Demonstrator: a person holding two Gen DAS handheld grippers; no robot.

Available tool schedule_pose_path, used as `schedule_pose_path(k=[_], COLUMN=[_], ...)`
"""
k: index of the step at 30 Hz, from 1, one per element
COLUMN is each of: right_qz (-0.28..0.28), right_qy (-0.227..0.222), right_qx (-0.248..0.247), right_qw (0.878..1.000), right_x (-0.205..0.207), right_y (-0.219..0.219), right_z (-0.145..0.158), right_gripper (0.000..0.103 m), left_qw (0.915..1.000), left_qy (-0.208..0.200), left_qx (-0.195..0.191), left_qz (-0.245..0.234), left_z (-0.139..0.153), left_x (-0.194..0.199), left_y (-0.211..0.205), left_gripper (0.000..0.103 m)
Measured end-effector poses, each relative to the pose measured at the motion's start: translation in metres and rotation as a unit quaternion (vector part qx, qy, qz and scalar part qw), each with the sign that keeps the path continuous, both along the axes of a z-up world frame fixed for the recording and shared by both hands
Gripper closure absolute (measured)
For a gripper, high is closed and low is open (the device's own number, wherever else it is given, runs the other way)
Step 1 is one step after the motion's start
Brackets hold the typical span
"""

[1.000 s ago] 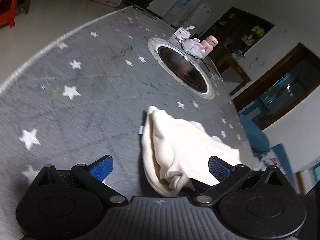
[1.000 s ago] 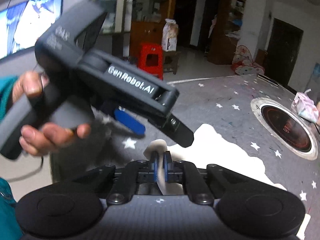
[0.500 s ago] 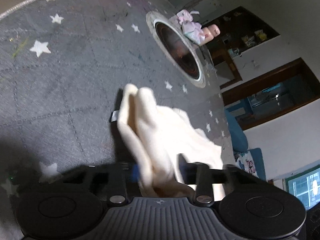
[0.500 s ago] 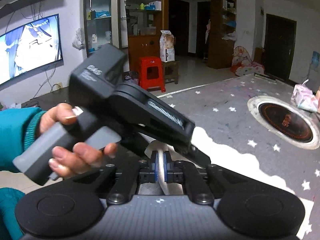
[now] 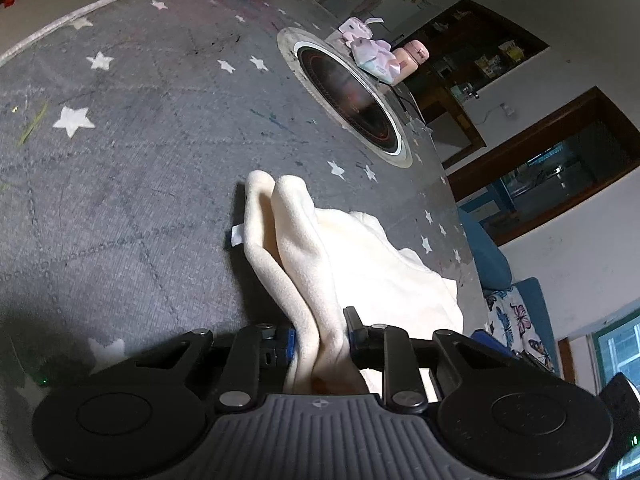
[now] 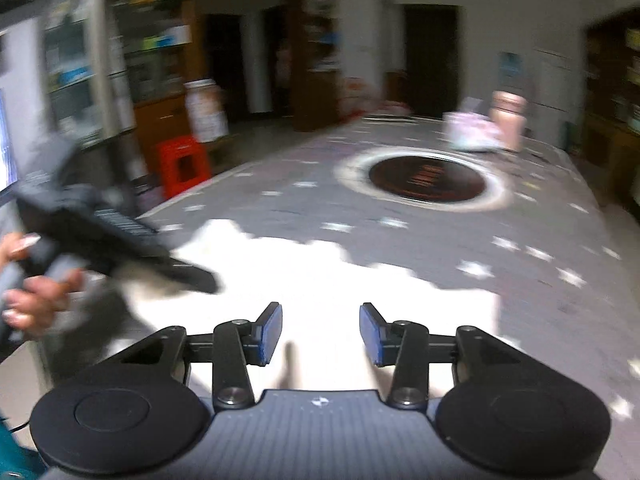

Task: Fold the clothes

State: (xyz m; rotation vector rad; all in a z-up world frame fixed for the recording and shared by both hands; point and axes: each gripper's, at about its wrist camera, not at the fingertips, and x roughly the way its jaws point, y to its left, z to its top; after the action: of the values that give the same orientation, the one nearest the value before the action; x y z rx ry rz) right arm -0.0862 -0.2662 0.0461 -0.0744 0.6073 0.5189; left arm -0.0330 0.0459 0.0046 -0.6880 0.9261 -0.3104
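cream garment (image 5: 360, 276) is lying bunched on the grey star-printed bench (image 5: 120, 184), and the left gripper (image 5: 320, 340) is pinching a doubled fold of it, jaws narrow and gripping the cloth as two soft ridges are rising up from between them. right gripper (image 6: 320, 336) is hovering over the same garment (image 6: 320, 288) with jaws standing wide and nothing between them, the picture blurring with motion. a hand (image 6: 32, 296) is gripping the left tool's handle at the left edge of the right wrist view. farther along the bench the round dark cooktop (image 5: 348, 92) is sitting, with a pink cup (image 5: 412, 56) and a pastel packet (image 5: 376, 60) just beside it.
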Motion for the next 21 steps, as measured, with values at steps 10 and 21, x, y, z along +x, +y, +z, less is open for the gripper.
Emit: schedule_pose_path(k=[10,21], right_qz=[-0.115,-0.107], right_qy=[0.062,0.085], right_qx=[0.064,0.106], right_qw=[0.989,0.985], right_x=[0.037,0.049], right_y=[-0.067,-0.06], right_z=[-0.028,-0.042], right_gripper=[0.052,0.077], left_qw=[0.9994,0.9984], left_qy=[-0.009,-0.012], left_qx=[0.034,0.055], left_qz=[-0.007,-0.008], left_z=[0.005,0.009], left_x=[0.001,0.005], left_y=[-0.007,-0.013], left_gripper=[0.078,0.079])
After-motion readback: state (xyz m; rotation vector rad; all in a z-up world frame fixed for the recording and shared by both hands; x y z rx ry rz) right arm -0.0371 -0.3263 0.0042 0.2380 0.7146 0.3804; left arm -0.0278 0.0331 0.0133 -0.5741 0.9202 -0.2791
